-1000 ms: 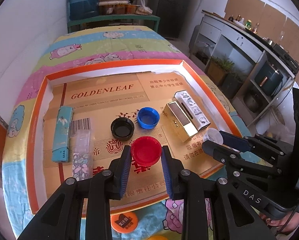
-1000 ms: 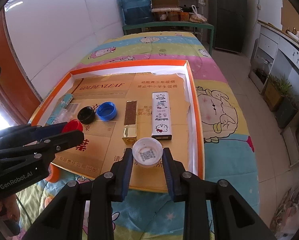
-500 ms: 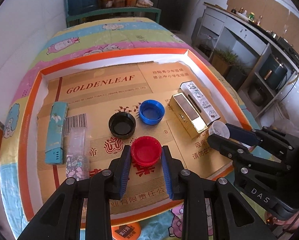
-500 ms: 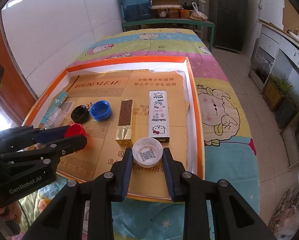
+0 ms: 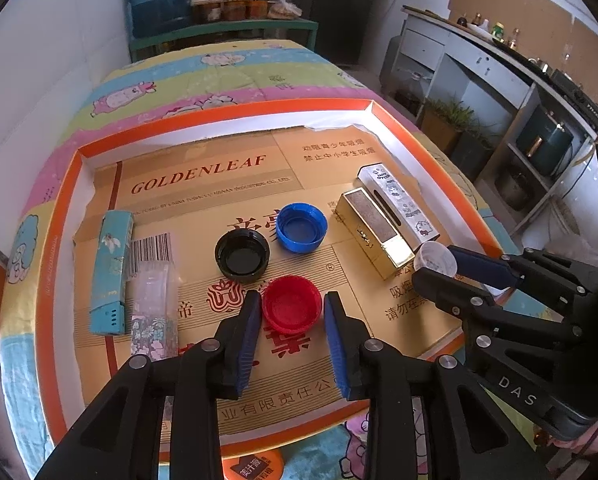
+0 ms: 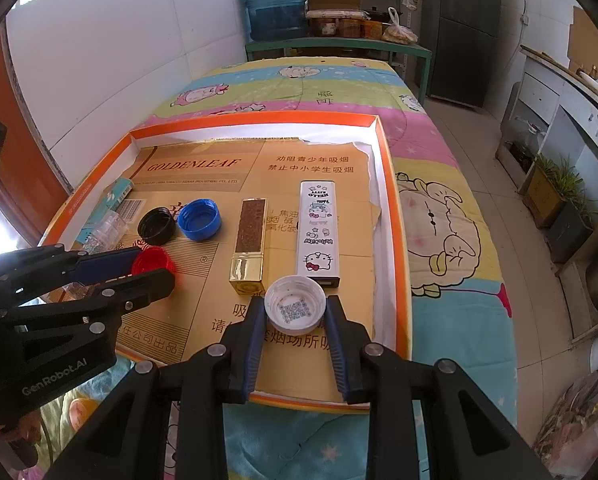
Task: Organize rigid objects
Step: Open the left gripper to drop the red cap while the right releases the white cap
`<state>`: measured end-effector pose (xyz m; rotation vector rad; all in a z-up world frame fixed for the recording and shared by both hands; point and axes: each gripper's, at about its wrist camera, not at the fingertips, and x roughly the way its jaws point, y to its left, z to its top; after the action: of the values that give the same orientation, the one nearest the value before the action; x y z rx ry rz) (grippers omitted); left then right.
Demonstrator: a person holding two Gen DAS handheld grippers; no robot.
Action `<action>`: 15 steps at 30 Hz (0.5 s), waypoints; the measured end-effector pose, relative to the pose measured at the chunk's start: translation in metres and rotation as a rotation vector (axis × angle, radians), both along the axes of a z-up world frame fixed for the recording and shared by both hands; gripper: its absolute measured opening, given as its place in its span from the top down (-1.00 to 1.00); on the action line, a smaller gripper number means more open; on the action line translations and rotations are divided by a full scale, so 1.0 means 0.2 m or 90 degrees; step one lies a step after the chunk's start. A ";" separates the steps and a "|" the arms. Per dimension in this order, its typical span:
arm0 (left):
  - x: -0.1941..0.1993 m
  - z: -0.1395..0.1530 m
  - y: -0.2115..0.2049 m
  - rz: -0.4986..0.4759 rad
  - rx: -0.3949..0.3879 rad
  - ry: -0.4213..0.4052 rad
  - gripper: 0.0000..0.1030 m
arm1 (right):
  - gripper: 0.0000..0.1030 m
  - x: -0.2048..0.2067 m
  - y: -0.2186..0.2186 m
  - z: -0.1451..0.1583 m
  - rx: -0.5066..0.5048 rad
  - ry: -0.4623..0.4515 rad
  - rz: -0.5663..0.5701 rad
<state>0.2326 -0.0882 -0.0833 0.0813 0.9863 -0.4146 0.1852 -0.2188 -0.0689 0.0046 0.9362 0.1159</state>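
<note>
The left gripper (image 5: 289, 320) gripped the round red plastic bottle cap (image 5: 292, 307), open side up, over the front middle of the orange-rimmed cardboard tray (image 5: 227, 118), just before the black cap (image 5: 242, 255) and blue cap (image 5: 302, 228), probably to join that cluster. The right gripper (image 6: 295, 322) clasped the white plastic cap (image 6: 295, 304) near the tray's front right corner, beside the gold box (image 6: 250, 248). Compared with a second earlier, both had advanced slightly over the tray

Red cap (image 5: 292, 307), blue cap (image 5: 302, 228), black cap (image 5: 242, 255), gold box (image 5: 373, 237)
</note>
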 end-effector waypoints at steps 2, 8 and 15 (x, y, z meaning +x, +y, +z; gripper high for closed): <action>0.00 0.00 0.00 -0.001 0.000 0.000 0.14 | 0.41 0.00 0.00 0.00 0.000 0.000 0.000; 0.00 0.00 0.00 0.003 0.001 -0.002 0.07 | 0.41 0.00 0.00 0.00 0.006 0.001 0.002; -0.02 0.02 0.02 0.005 -0.008 -0.012 0.07 | 0.39 -0.01 -0.01 0.00 0.013 0.004 0.002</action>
<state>0.2291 -0.0843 -0.0788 0.0690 0.9654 -0.4119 0.1834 -0.2200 -0.0683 0.0219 0.9411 0.1277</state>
